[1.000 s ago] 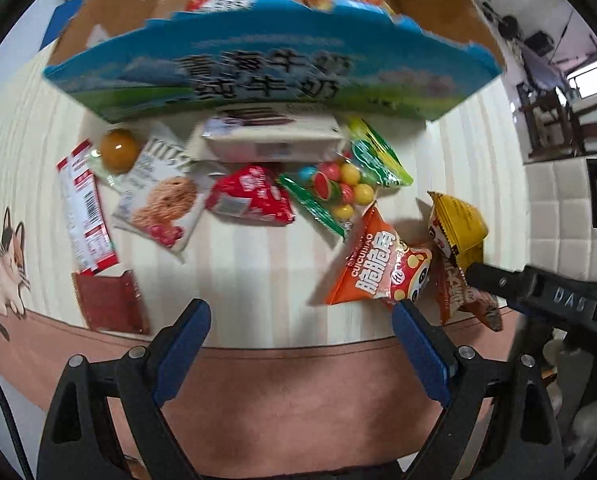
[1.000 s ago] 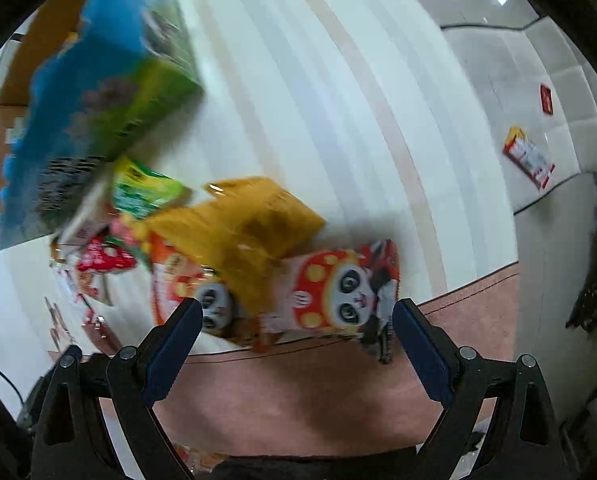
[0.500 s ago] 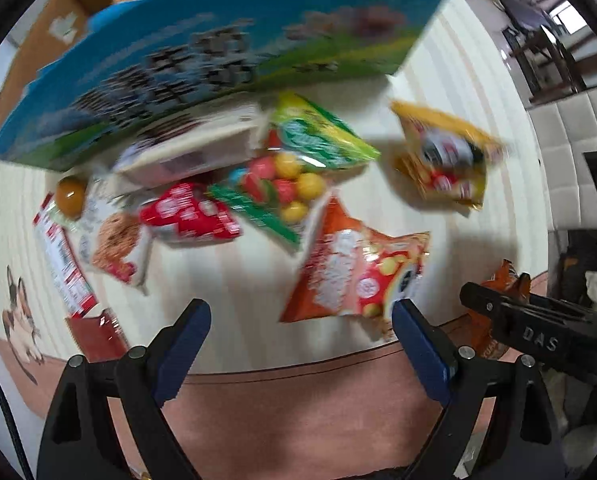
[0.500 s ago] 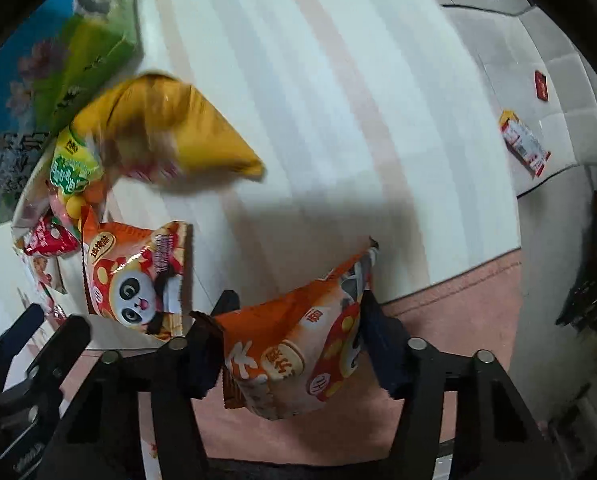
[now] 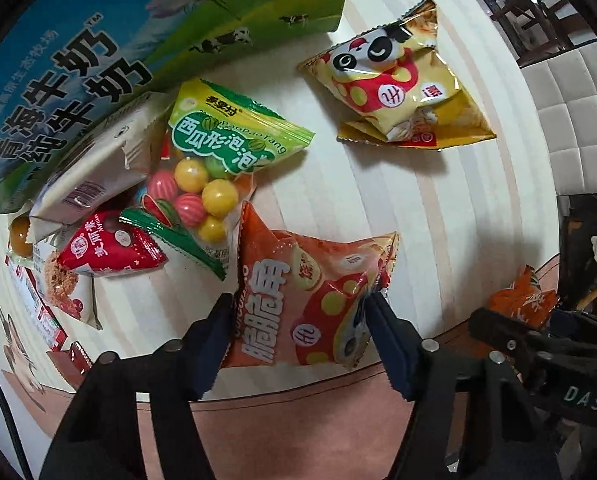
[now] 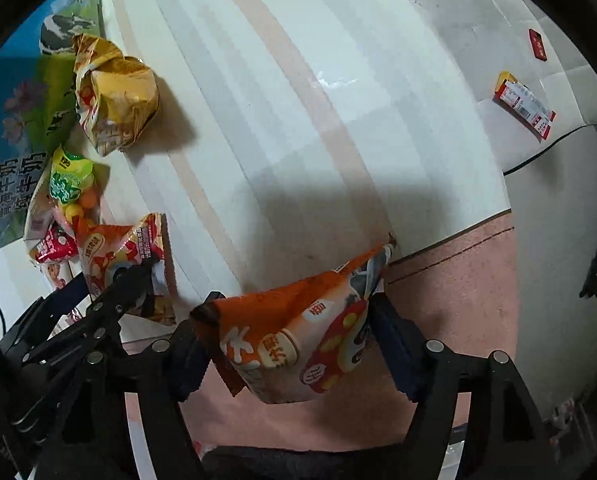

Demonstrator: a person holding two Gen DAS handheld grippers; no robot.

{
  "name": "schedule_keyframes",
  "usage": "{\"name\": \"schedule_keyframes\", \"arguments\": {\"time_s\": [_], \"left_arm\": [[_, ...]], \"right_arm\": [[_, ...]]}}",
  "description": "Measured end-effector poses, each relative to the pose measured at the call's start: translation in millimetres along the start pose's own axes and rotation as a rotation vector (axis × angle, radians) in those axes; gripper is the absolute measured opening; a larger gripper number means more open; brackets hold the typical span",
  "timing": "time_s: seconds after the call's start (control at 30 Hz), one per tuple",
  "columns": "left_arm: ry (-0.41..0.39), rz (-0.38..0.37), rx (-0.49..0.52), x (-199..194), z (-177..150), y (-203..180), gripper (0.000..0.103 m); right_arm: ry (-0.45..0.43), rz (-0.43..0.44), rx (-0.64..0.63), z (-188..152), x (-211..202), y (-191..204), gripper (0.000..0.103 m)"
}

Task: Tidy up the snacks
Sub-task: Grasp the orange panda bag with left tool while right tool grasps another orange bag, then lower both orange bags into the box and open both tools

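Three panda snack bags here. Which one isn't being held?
The yellow panda bag, lying free by the milk box. Each orange one sits in a gripper: left, right.

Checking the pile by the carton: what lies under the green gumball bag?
The green gumball bag overlaps a white wrapped pack on one side and the red snack pouch near its lower corner. Anything beneath its middle is covered.

Black claw (image 5: 298, 332) frames, silver screws, navy blue pads (image 5: 386, 340).

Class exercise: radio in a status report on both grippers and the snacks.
Left gripper closed on orange panda pack, on table. Right gripper holds second orange pack, lifted. Yellow pack loose, nothing blocking.
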State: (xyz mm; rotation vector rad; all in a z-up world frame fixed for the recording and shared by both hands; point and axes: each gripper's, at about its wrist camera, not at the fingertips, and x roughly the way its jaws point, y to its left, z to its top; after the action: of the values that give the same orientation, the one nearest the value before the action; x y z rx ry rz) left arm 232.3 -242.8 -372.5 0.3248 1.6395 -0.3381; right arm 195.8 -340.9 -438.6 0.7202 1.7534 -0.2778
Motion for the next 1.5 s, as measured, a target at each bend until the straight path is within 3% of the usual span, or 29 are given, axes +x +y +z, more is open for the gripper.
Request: {"name": "schedule_keyframes", "arguments": {"time_s": [0.17,0.27,0.6,0.83,1.0,1.13,1.3,1.5], "left_arm": [[-0.006,-0.005,-0.05,-5,-21,18,0.06],[-0.018,-0.013,-0.073,-9,-34,26,0.059],[-0.079,-0.068,-0.165,-46,-77,66,0.059],[-0.216,-0.125,-0.221,-129,-88,97,0.059],[-0.301,-0.114,-0.239,-186,-53,125,0.059],[-0.33,-0.064,-0.248,-208,-18,151,0.059],[-0.28,-0.007,-0.281,-212,32,192,0.059],[-0.21,0.027,-0.295,-198,82,227,0.059]], "right_arm": [[-0.009,-0.064,-0.043,-10,1,8,0.074],[-0.018,-0.07,-0.049,-16,2,11,0.056],[-0.047,0.049,-0.069,-39,-23,30,0.054],[-0.132,0.164,-0.183,-45,-95,89,0.054],[-0.218,0.214,-0.284,-25,-159,159,0.054],[-0.287,0.194,-0.332,3,-196,204,0.054],[-0.294,0.133,-0.333,51,-207,253,0.054],[-0.233,0.096,-0.267,101,-189,275,0.054]]}}
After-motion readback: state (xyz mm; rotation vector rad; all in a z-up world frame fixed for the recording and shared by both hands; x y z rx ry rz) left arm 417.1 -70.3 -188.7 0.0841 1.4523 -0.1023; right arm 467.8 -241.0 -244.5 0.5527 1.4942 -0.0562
